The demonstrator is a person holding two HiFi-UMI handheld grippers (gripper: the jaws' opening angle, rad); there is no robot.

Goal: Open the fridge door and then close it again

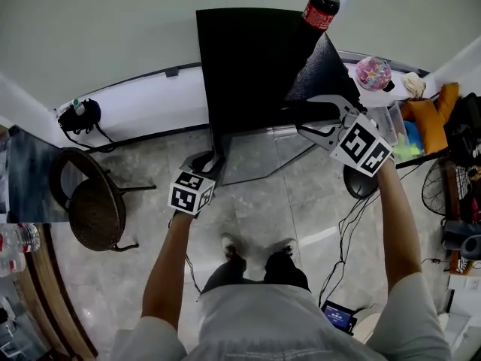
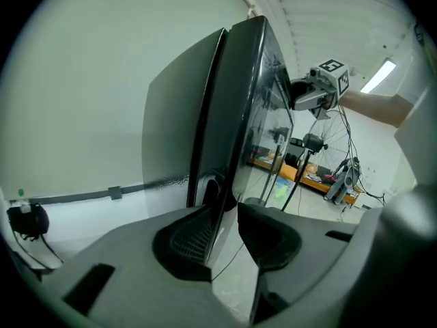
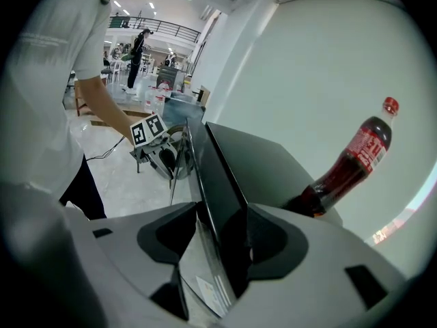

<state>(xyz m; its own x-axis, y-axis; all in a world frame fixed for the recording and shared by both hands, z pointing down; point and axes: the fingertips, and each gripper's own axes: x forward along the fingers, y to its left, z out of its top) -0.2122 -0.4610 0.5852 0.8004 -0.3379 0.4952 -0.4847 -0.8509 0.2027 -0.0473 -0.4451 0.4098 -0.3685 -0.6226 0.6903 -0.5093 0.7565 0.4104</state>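
Note:
A black fridge stands against the wall with a cola bottle on top. Its glass door faces me and lies against the body as far as I can see. My left gripper is at the door's left edge, low down. In the left gripper view the door edge runs between the pads, which press on it. My right gripper straddles the door's upper right corner. In the right gripper view the door sits between the fingers, and no pinch shows.
A round wicker chair stands to the left, with a plug and cable by the wall. A cluttered shelf with a pink ball and orange cloth is on the right. Cables trail over the floor by my feet.

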